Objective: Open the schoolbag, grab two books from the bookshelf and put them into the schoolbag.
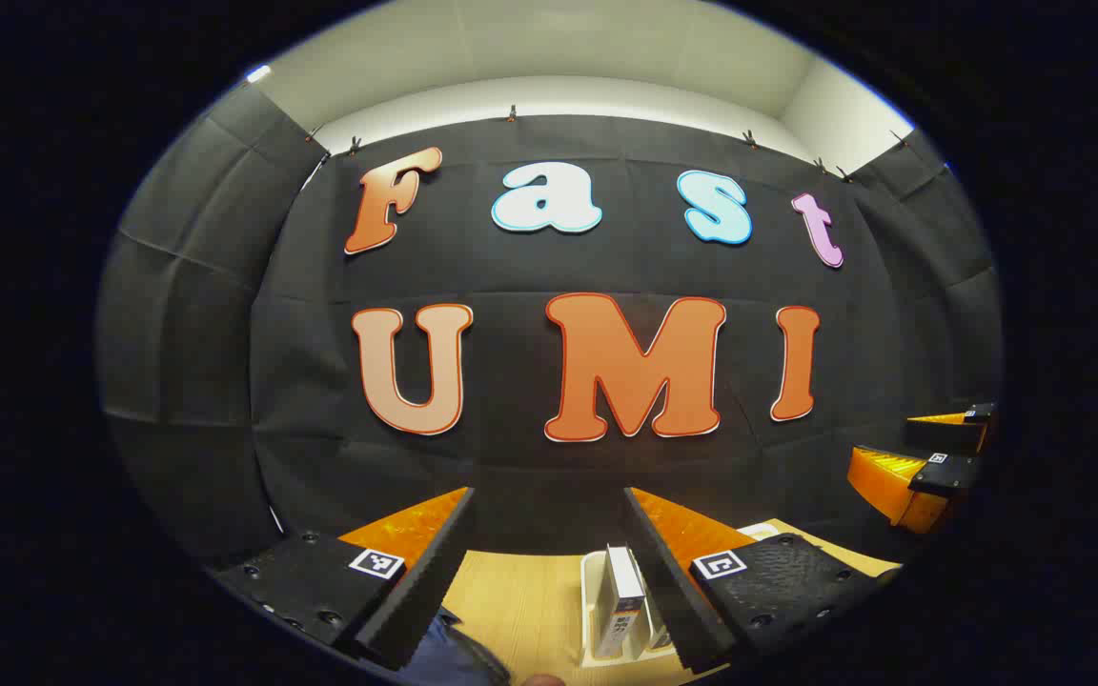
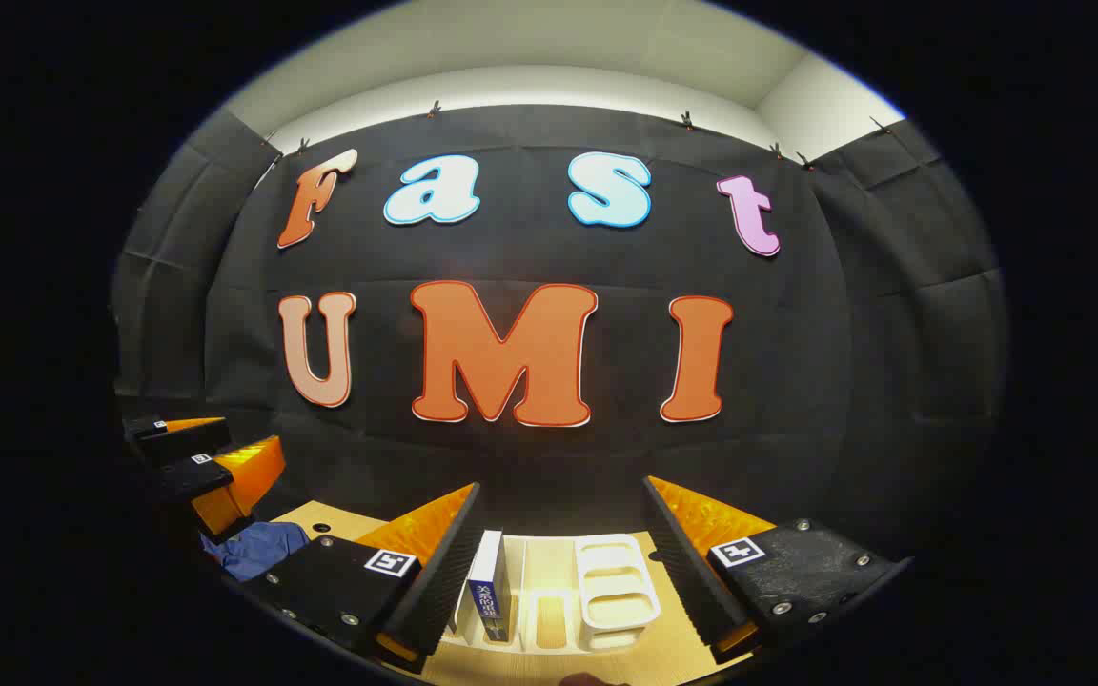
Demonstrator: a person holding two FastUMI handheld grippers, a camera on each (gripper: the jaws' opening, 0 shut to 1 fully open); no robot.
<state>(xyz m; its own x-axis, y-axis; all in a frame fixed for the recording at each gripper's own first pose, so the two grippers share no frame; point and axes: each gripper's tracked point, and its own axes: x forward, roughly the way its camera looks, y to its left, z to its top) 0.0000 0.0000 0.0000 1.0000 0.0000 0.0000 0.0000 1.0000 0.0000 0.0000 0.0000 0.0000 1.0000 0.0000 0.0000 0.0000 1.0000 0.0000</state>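
Claws are both raised above the wooden bench (image 1: 520,595), fingers spread wide and holding nothing. In the left gripper view, the left claw (image 1: 549,562) frames a white bookshelf (image 1: 590,610) on the bench, with one book (image 1: 621,600) standing upright in it; a corner of the blue schoolbag (image 1: 444,657) lies at the lower edge, and the right claw (image 1: 930,467) hangs far to the side. In the right gripper view, the right claw (image 2: 559,562) looks down on the bookshelf (image 2: 616,595), where a book (image 2: 489,586) stands in the leftmost slot. The schoolbag (image 2: 254,551) lies to the left, under the left claw (image 2: 201,457).
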